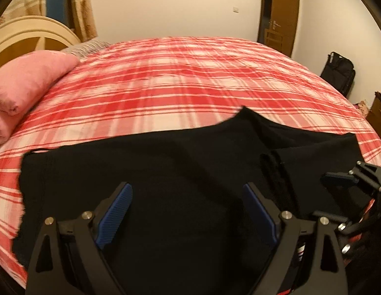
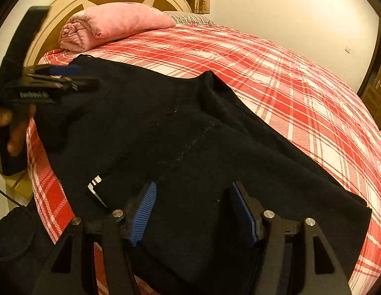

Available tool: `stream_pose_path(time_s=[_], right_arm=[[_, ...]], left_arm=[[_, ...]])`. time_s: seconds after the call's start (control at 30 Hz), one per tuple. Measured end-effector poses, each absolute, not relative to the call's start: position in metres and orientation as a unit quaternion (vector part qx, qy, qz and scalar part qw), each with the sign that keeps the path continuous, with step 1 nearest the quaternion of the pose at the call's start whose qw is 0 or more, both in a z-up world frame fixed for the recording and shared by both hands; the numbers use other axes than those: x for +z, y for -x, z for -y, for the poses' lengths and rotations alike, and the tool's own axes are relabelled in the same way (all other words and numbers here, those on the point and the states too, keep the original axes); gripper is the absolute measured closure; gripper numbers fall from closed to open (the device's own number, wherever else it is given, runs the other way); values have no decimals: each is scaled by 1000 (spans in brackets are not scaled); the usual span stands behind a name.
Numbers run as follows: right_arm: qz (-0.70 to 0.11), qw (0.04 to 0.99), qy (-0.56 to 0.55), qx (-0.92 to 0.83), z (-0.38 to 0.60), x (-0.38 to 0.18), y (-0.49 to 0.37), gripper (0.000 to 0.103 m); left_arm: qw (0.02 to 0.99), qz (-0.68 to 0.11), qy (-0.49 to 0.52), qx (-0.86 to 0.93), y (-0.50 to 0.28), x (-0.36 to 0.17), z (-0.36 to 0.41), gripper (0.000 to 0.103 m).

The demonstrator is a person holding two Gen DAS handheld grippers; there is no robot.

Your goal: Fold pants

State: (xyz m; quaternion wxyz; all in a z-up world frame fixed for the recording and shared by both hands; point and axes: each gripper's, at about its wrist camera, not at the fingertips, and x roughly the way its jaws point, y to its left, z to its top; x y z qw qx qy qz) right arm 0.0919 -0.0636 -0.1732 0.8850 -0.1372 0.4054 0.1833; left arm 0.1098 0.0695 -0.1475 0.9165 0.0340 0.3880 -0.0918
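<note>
Left wrist view: black pants (image 1: 146, 167) spread flat along the near edge of the bed (image 1: 190, 78), already doubled leg over leg by the look of the layered edges. Left tongs (image 1: 188, 211) apart, blue pads wide, nothing between them but cloth lying below, not pinched. Right tongs (image 1: 347, 182) at the right rim of that view, over the pants' end.

Right wrist view: right tongs (image 2: 193, 211) partly apart above the pants (image 2: 180, 132), no cloth gripped. Left tongs (image 2: 65, 78) hovering over the far end near the headboard (image 2: 67, 2), part of a hand (image 2: 13, 127) behind them.

Handling, as a judgement: soft, limp knit, light, sagging wherever unsupported; not slippery on the cotton cover, likely to drag and wrinkle. Best taken at an end edge or hem, both layers pinched together, one tongs at each corner, then carried over to the opposite end.

Surface: red and white plaid bedspread, smooth, slightly yielding. Rolled pink blanket (image 2: 111, 24) at the head end, well apart from the pants. Room: cream walls, brown door (image 1: 281, 14), dark bag (image 1: 338, 73) on the floor by the wall.
</note>
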Motion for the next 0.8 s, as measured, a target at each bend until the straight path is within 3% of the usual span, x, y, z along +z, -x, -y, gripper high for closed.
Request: stream_pose_path(time_s=[0.1,0.27,0.47,0.67,0.8], right_arm=[[-402,888,136,175,66,-175,-92,30],[-384,900,114,174,72,-167,-85,29],[-322,919,117,195,74,-143,-57,29],[-298,928,111,192,81,-129,-48,29],[-292,931,99,195,79,-126,-49,29]], left_arm=[[924,-377,-39,-61,-102,-140,-100,10],[937,-344,-54,29,-83,-129,-172,9],[927,-369,25,60,-78,-149,-247,9],[908,-393,147,-13,-92,-178,-263,15],[911,-382,153,-27,-100,-179,-257,16]])
